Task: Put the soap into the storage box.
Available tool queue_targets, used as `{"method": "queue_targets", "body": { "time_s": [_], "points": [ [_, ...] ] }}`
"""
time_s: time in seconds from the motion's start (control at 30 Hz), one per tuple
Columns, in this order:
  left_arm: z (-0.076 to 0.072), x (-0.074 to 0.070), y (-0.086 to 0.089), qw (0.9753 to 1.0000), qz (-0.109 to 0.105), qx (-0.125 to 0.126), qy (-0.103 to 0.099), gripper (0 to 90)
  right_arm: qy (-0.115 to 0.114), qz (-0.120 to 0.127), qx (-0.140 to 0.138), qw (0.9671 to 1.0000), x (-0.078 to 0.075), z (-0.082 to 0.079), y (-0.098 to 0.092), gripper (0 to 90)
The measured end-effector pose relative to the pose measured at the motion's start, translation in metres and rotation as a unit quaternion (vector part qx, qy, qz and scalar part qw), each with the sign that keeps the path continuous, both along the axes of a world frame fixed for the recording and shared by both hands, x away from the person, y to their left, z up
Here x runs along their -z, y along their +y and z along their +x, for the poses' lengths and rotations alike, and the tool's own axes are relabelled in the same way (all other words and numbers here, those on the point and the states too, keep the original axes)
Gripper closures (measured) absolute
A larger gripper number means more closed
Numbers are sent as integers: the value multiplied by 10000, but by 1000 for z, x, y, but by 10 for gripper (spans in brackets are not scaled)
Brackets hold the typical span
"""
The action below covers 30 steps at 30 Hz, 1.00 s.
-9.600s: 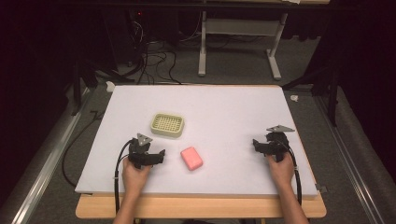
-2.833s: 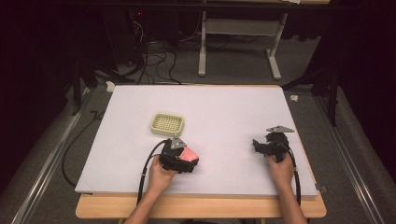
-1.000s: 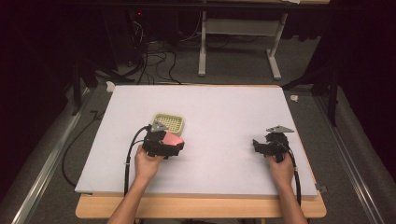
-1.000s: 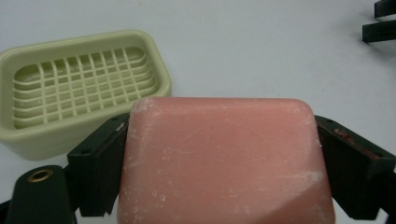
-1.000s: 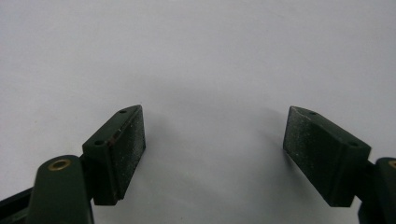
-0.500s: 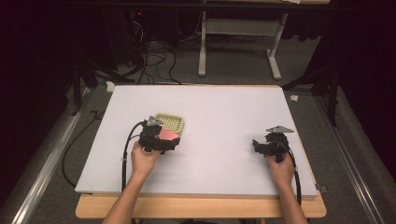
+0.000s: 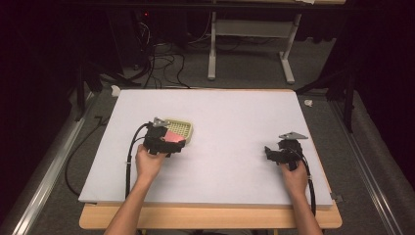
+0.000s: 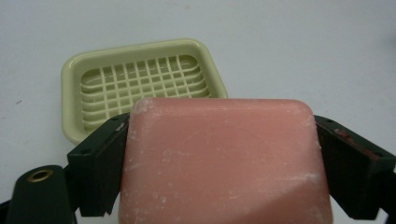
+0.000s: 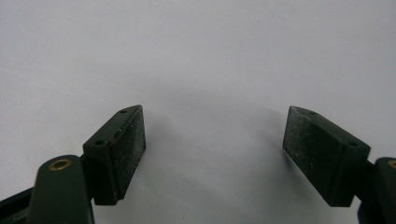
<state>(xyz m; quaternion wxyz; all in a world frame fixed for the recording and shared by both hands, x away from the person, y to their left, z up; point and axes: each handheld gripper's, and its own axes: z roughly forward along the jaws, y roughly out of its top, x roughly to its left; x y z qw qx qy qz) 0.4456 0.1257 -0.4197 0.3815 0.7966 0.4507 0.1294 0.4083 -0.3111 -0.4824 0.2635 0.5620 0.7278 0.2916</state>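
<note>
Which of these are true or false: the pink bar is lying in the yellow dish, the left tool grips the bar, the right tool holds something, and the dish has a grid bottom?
1. The pink soap bar lies in the yellow dish. False: it is held in the air just short of the dish.
2. The left gripper clamps the bar from both sides. True.
3. The right gripper holds something. False: its jaws are open with nothing between them, over the white table.
4. The dish has a grid bottom. True.

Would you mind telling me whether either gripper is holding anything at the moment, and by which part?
The left gripper holds the pink soap bar, its jaws clamped on the bar's two opposite side edges. The right gripper is open and holds nothing.
</note>
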Motion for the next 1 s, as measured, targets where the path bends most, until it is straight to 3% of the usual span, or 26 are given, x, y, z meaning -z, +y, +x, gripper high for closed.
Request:
{"method": "queue_targets", "body": {
  "time_s": [0.2, 0.63, 0.87, 1.0],
  "points": [
    [7, -2, -3, 9999, 126, -24, 22, 141, -3, -4, -3, 10000, 0, 0, 0, 218],
    [25, -5, -9, 9997, 191, -122, 99, 141, -20, -16, -15, 10000, 0, 0, 0, 217],
    [39, -2, -13, 9985, 428, -295, 155, 141, -25, -24, -17, 10000, 0, 0, 1, 217],
    [46, 3, -14, 9983, 350, -404, 215, 141, -27, -28, -20, 10000, 0, 0, 1, 217]
  ]
}}
